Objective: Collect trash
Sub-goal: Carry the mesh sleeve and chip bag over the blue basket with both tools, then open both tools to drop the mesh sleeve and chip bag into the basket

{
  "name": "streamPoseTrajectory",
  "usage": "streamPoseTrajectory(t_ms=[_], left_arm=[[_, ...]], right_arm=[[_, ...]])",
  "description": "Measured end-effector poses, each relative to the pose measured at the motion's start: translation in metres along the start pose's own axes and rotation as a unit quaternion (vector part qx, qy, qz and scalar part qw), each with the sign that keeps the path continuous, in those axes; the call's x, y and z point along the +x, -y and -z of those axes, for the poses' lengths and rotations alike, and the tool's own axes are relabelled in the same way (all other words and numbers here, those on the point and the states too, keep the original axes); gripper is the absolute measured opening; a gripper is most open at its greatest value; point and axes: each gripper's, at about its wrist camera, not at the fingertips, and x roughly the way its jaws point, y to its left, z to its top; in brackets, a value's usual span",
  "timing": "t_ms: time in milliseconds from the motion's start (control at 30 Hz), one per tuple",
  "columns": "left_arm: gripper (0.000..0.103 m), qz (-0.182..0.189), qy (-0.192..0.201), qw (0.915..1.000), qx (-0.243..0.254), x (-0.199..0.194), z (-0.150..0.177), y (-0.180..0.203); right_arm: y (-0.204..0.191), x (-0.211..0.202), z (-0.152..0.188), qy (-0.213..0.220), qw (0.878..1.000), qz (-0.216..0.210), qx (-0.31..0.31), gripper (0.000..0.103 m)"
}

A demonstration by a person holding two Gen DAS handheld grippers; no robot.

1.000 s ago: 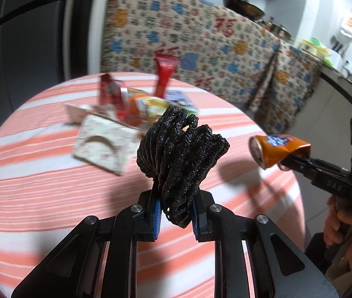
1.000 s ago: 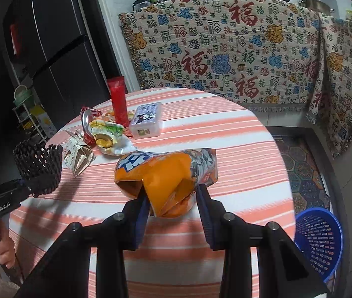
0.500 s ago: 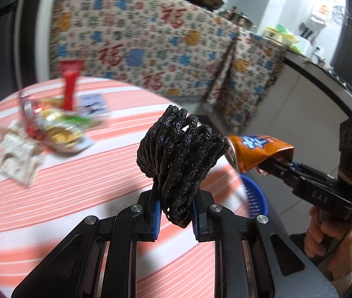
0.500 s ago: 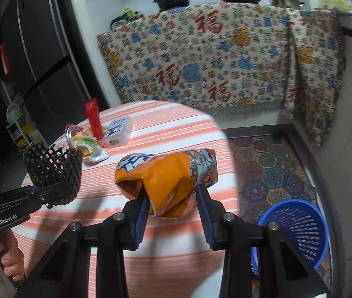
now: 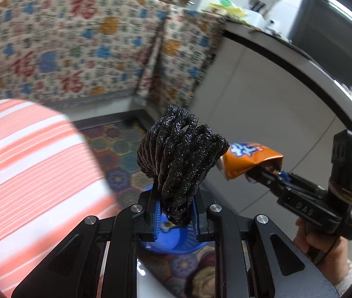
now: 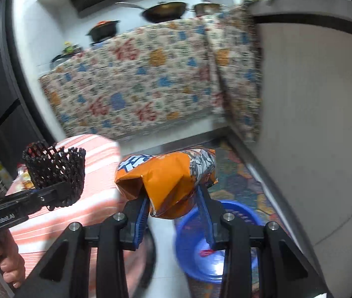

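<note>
Between the left tongs (image 5: 174,213) sits a black net sleeve (image 5: 179,164), gripped; the right tongs (image 6: 173,211) clamp an orange snack bag (image 6: 168,178). Below both, a blue basket (image 6: 240,213) stands beside the striped worktop (image 5: 31,164).

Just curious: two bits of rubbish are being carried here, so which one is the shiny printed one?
The orange snack bag, pinched in the right gripper. The other, in the left gripper, is a plain black mesh sleeve.
</note>
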Motion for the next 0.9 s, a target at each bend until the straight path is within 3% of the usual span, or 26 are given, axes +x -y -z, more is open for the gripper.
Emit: streamPoseTrajectory(t_ms=[367,700,767,833,900], left_arm=[[0.019,0.033,-0.062,0.9975,0.010,0.106,0.016,0.040],[0.021,0.032,-0.098,0.9947,-0.002,0.164,0.025,0.035],[0.027,0.027,-0.102,0.9944,-0.007,0.173,0.023,0.034],[0.050,0.025,-0.106,0.9940,-0.016,0.179,0.022,0.031],[0.059,0.023,-0.101,0.9944,-0.021,0.182,0.020,0.030]], right_arm=[[0.102,0.047,0.023,-0.056,0.996,0.056,0.029,0.038],[0.135,0.103,0.058,-0.119,0.991,0.057,0.031,0.038],[0.136,0.112,0.062,-0.125,0.990,0.055,0.027,0.039],[0.136,0.118,0.064,-0.128,0.990,0.053,0.024,0.039],[0.135,0.123,0.067,-0.128,0.990,0.050,0.018,0.046]])
